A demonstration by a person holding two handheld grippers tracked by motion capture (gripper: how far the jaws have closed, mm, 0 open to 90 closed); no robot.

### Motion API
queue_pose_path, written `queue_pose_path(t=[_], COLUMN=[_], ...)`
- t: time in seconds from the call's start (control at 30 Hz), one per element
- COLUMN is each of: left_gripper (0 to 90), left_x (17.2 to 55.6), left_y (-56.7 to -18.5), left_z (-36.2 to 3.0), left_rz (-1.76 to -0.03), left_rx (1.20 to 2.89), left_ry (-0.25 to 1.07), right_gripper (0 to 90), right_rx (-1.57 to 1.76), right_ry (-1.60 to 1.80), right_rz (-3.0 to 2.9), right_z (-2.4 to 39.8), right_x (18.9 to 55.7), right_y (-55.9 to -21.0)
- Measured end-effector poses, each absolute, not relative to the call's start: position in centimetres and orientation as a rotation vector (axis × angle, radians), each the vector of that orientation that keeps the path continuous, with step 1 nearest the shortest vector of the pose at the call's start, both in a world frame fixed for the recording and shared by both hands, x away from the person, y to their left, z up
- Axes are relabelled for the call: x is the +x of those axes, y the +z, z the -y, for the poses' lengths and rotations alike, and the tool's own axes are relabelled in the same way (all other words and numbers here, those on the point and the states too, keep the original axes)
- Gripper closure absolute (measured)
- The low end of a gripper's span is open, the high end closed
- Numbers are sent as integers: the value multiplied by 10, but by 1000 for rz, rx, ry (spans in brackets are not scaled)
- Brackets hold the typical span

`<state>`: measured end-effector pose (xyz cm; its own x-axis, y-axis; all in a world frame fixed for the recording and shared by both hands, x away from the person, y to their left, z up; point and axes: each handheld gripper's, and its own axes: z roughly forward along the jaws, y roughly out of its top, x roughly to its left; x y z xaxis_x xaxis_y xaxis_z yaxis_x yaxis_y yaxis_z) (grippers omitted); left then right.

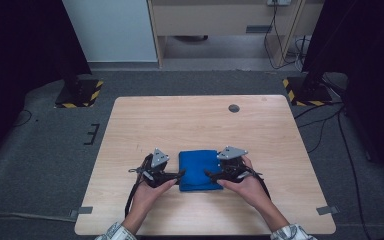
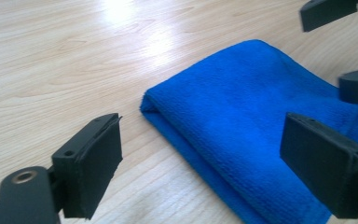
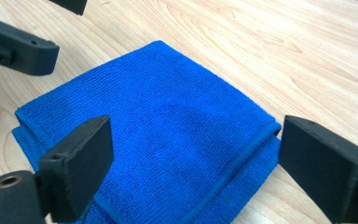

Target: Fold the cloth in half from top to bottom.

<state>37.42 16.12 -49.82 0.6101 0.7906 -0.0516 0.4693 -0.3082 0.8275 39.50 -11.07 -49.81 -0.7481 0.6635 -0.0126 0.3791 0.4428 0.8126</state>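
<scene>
Near the front edge of the light wooden bench (image 1: 200,120), the left hand-held gripper (image 1: 176,175) and the right hand-held gripper (image 1: 211,175) both stand with jaws spread wide, gripping nothing. Between them lies the folded blue terry cloth (image 1: 198,169), flat on the wood. I judge that a shallow pinch could catch only the top layer, so the fold opens when lifted, or that pads scraping the wood could push the cloth away.

no readable text or labels anywhere.

Solid blue folded cloth (image 1: 198,170), pale wood-grain table (image 1: 200,120), black tool (image 2: 200,158) jaws
</scene>
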Motion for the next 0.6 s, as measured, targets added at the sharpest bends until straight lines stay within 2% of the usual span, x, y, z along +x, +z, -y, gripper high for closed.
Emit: queue_pose_path(t=[0.6], left_gripper=[68], left_x=[384], left_y=[-492], left_z=[-190], left_rz=[-1055], left_rx=[1922], left_ry=[478], right_gripper=[93], right_rx=[965], right_ry=[1233], right_rz=[-2275], right_z=[144], right_x=[401], right_y=[-484])
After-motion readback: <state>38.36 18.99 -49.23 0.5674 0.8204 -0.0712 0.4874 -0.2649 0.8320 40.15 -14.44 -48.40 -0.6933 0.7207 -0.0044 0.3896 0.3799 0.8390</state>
